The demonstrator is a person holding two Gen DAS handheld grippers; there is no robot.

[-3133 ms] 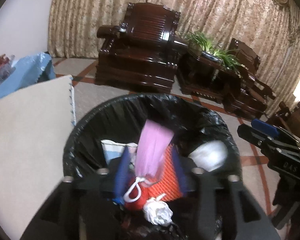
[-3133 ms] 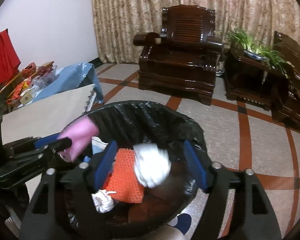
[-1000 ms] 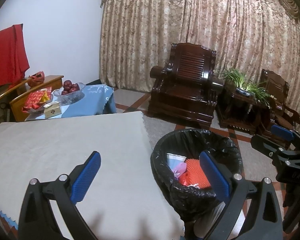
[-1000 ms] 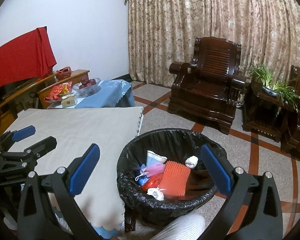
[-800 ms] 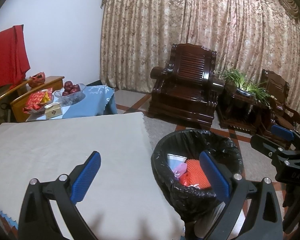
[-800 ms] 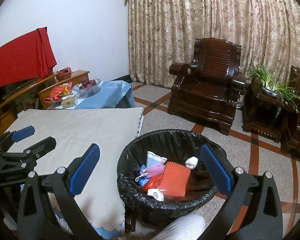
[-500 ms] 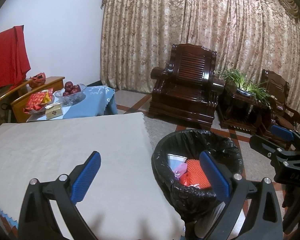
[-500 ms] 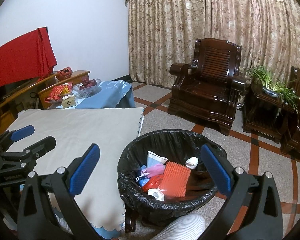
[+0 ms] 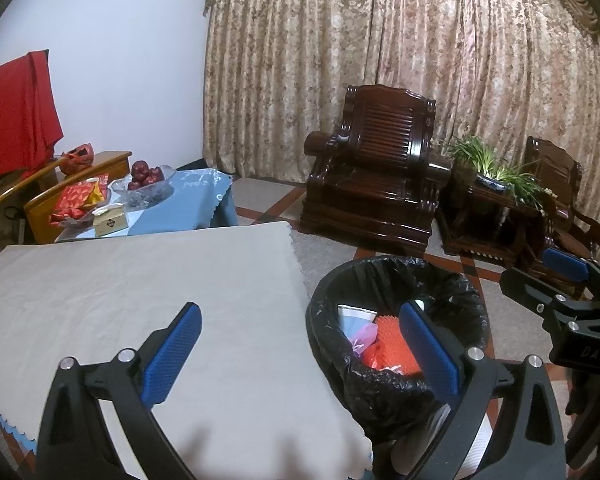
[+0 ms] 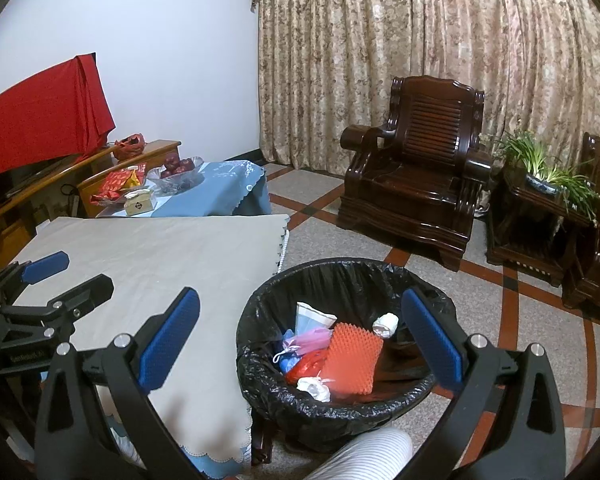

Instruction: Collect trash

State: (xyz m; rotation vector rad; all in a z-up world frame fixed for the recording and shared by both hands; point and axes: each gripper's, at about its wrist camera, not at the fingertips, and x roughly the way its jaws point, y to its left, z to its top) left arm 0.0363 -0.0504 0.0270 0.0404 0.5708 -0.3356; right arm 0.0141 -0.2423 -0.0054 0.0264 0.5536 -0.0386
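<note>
Beige-clothed worktop (image 10: 148,256) bare, black-lined bin (image 10: 340,404) beside it holding trash, left gripper (image 9: 300,348) and right gripper (image 10: 300,336) both wide, empty.

bin (image 10: 340,408): black-lined, upright beside table | trash (image 10: 352,356): inside, orange mat topmost

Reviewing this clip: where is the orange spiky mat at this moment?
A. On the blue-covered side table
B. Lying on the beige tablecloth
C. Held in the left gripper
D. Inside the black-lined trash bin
D. The orange spiky mat lies among other trash inside the black-lined trash bin, while the left gripper and right gripper both stand open and empty above the scene.
</note>
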